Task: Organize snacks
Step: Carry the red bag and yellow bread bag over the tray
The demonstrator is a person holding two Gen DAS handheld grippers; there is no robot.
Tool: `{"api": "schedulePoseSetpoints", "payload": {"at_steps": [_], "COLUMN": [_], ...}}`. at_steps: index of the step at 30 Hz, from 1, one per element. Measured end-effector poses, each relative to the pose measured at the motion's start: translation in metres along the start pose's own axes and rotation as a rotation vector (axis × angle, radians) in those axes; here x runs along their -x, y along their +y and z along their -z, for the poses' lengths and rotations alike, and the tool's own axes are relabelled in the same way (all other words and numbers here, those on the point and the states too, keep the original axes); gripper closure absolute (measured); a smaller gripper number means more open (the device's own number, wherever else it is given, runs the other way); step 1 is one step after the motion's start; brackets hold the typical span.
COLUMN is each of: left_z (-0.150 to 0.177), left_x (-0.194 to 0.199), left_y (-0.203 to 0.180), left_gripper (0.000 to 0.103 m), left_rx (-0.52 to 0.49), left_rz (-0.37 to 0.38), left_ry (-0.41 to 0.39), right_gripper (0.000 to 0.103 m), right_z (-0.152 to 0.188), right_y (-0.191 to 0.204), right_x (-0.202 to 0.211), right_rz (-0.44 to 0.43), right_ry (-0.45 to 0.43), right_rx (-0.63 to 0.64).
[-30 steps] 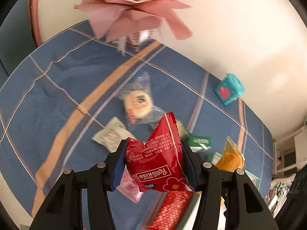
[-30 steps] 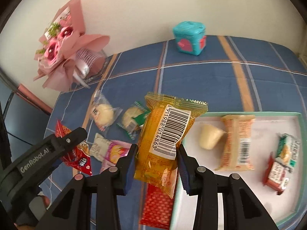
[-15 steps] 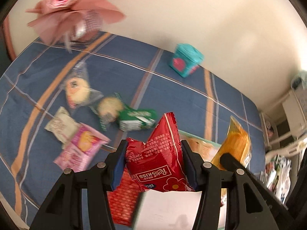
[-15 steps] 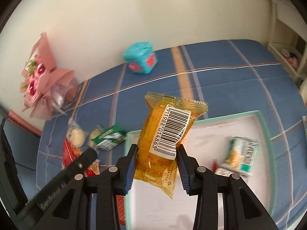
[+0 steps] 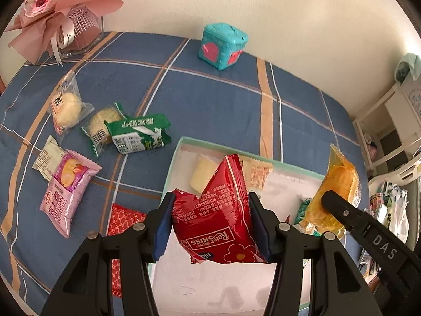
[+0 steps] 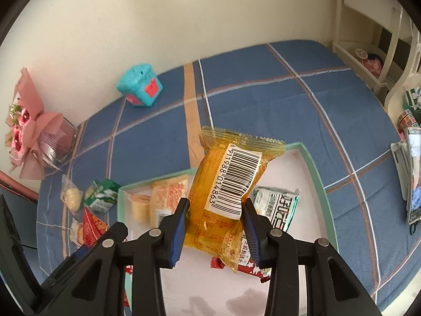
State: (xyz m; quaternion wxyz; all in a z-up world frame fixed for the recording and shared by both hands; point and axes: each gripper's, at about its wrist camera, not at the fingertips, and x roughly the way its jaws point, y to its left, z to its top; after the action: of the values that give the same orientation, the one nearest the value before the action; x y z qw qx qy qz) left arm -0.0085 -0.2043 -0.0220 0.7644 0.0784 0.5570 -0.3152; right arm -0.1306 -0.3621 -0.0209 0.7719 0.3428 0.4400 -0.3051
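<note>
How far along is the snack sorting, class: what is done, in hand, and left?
Done: several packets already lie in the tray. In hand: the left claw grips a red packet and the right claw a yellow packet, both over the tray. Left: the pink packet, green packet and a few others on the cloth.

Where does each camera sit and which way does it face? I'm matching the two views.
Left wrist: on the left gripper, looking forward-down; its jaws hold a red snack packet above the tray.
Right wrist: on the right gripper, jaws holding an orange snack packet.
Shared: tray, teal box, bouquet, each other's gripper.
</note>
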Motion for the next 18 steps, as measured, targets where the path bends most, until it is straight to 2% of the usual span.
{"api": "schedulePoseSetpoints", "payload": {"at_steps": [5, 18], "left_z": [0.005, 0.016], "left_x": [-0.011, -0.027], "left_y": [0.001, 0.005], "left_gripper": [0.047, 0.047], "left_rx": [-0.012, -0.009], "left_rz": [-0.023, -0.069], "left_ry": [0.023, 0.07], "right_gripper": [0.06, 0.06], "right_z": [0.006, 0.016], "right_y": [0.004, 0.013], "right_x": [-0.021, -0.045], "right_rz": [0.016, 0.043], "right_ry": [0.053, 0.107], "right_rx": [0.013, 0.046]}}
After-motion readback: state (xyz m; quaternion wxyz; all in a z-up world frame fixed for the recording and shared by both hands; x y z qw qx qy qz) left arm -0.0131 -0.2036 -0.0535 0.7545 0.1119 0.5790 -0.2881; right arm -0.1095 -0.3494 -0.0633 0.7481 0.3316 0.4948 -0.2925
